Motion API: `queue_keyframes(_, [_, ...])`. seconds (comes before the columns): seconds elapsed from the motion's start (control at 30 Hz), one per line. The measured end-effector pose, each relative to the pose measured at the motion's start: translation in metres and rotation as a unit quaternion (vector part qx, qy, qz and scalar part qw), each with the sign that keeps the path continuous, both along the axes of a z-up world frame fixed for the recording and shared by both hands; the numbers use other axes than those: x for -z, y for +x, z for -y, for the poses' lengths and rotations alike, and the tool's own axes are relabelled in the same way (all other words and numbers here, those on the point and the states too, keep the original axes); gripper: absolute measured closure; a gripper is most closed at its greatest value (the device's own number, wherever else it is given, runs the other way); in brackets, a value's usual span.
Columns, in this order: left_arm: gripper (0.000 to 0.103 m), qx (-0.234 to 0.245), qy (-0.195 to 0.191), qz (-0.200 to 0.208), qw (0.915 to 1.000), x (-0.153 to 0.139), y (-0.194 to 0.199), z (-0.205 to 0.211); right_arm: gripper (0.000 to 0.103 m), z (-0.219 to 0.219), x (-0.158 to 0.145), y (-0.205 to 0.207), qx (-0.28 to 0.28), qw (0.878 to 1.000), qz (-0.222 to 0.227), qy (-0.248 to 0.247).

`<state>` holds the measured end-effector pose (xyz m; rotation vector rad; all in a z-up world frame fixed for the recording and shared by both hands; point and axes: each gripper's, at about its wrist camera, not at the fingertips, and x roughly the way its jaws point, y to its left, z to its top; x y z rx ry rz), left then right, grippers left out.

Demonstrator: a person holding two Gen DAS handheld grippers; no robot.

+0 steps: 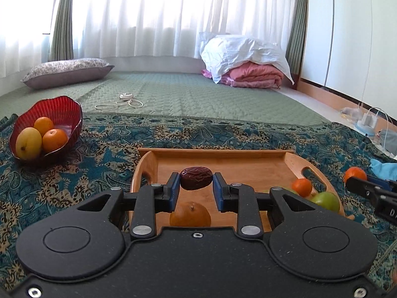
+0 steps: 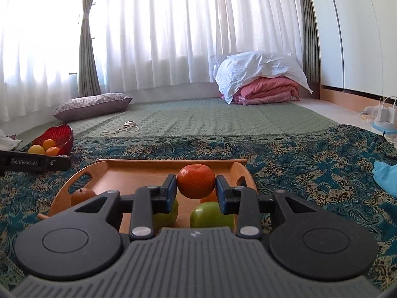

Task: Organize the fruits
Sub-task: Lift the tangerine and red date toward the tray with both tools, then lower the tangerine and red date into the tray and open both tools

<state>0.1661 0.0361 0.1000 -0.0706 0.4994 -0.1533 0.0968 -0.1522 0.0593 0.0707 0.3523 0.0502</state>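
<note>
left hand-held gripper (image 1: pixel 196 182): clenched on a dried date (image 1: pixel 196 181), held crosswise between the blue pads, its long axis running pad to pad; it hangs above the wooden tray (image 1: pixel 223 157)

right hand-held gripper (image 2: pixel 196 186): grasping a mandarin (image 2: pixel 196 180), round, so it has no long axis to mind; it sits above the same tray's right end, over two green apples (image 2: pixel 211 214)

red bowl (image 1: pixel 62 110): ahead and well to the left of the left hand-held gripper, on the patterned cloth (image 1: pixel 104 149); it already carries a yellow fruit (image 1: pixel 28 142) and two oranges (judged to be the place where the fruits go)

deciding relation: the bowl lies to the left of both hand-held grippers; the left one is plainly nearer; for the right one the bowl (image 2: pixel 58 134) is far off to the left, with the left gripper's body in between

judgement on the next move: the date probably travels forward and left to the bowl first; the right hand has the longer reach across the tray

left on the tray: one large orange (image 1: pixel 190 214) directly under the left hand-held gripper, a small mandarin and a green apple to its right
</note>
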Motion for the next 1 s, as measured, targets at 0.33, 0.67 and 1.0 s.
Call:
queue_keyframes(0.33, [0.076, 0.019, -0.027, -0.092, 0.9952, 0.010, 0.074, -0.008, 0.065, 0.026, -0.012, 0.085, 0.017, 0.995, -0.097, 0.020])
queue_keyframes(0.67, [0.076, -0.004, -0.024, -0.174, 0.9844, 0.043, 0.139, -0.001, 0.066, 0.029, 0.011, 0.155, 0.026, 0.980, -0.193, 0.039])
queue_keyframes(1.0, [0.076, -0.017, -0.037, -0.212, 0.9764, 0.064, 0.161, -0.009, 0.066, 0.026, 0.033, 0.181, 0.015, 0.973, -0.229, 0.041])
